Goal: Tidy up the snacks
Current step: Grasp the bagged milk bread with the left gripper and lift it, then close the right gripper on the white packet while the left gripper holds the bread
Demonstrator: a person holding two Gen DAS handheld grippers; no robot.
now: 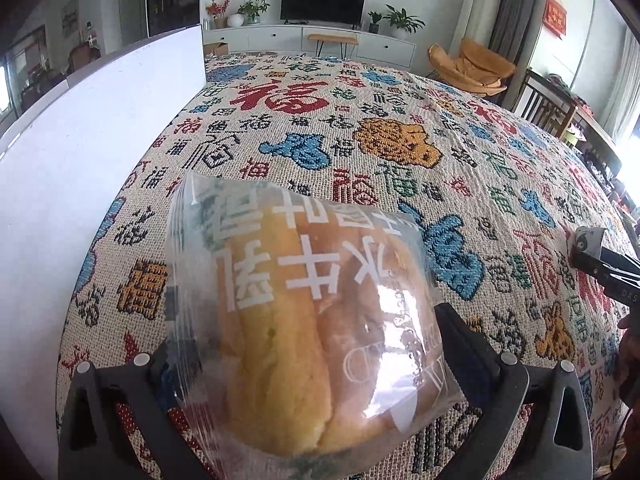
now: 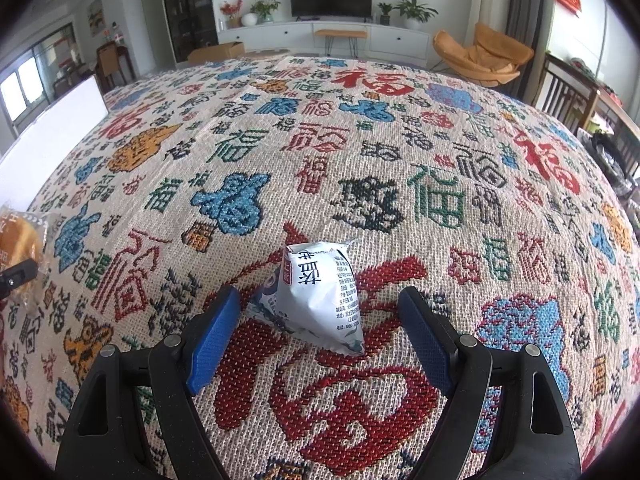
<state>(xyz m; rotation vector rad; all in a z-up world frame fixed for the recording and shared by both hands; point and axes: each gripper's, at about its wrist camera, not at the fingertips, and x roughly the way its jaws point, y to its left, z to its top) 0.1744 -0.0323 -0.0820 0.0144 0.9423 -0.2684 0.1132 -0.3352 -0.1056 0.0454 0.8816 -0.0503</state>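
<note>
My left gripper (image 1: 304,320) is shut on a clear bag of yellow bread (image 1: 296,312) with white characters, held above the patterned cloth. The bag hides the left finger. The same bread bag shows at the left edge of the right wrist view (image 2: 20,236). My right gripper (image 2: 320,308) is open, its blue pads (image 2: 212,340) either side of a small white triangular snack packet (image 2: 320,296) lying on the cloth. The right gripper also shows at the right edge of the left wrist view (image 1: 596,258).
A white box (image 1: 100,152) stands on the left side of the table; it also shows in the right wrist view (image 2: 52,148). The woven cloth (image 2: 360,160) with coloured characters covers the table. Chairs (image 1: 552,108) stand beyond the right edge.
</note>
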